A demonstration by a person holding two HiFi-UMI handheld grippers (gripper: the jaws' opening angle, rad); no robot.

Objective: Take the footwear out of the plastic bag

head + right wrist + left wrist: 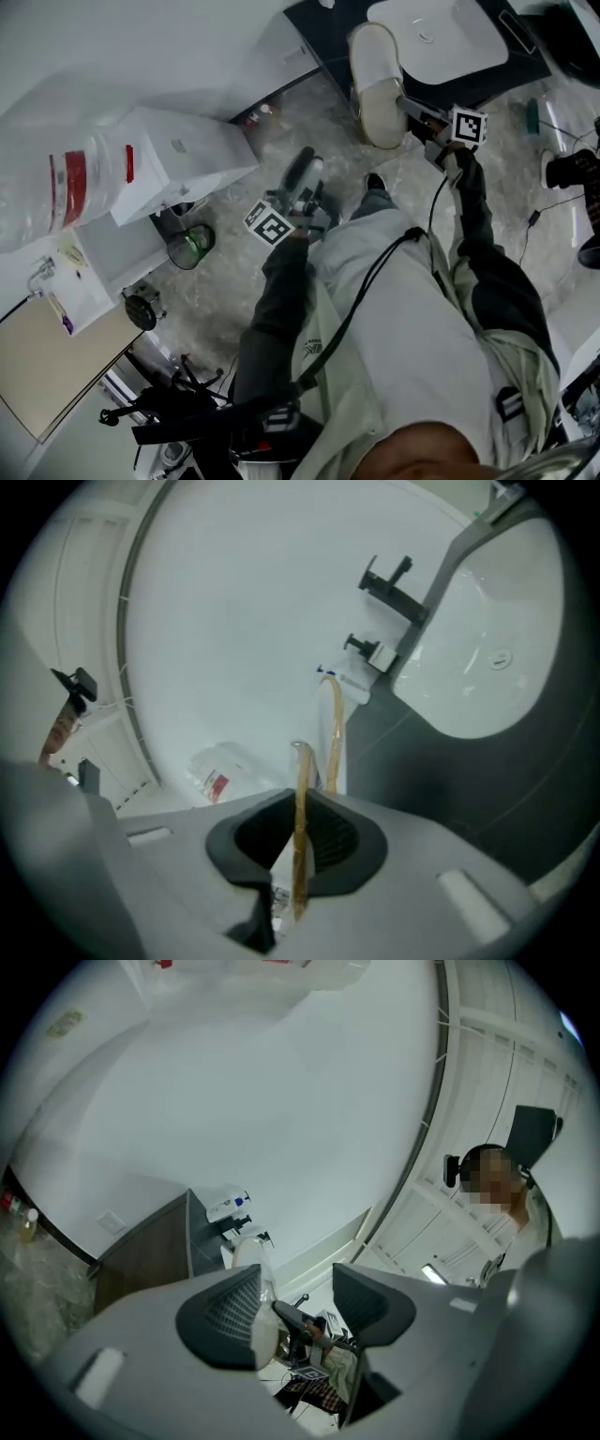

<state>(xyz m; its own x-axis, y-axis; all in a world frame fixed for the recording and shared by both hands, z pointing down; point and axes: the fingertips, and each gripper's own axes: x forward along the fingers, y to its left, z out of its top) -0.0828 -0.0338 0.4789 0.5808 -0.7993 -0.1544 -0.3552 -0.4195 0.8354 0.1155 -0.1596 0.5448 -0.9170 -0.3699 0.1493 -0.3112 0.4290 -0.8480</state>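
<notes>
Slipper (375,84) hung clear of the plastic bag (84,180) — gripped by the right tool (298,844).
Nearest, the left tool (295,1299) stood with jaws apart, nothing between them; further out, the right tool's jaws were clamped on the slipper's thin edge above the floor (281,131) — well apart from the bag at the white bench's (192,155) left edge.

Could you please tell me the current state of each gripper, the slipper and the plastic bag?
Plastic bag: lying aside, touched by neither gripper.
Slipper: out of the bag, held up in the air.
Right gripper: shut on the slipper's edge.
Left gripper: open, empty.
</notes>
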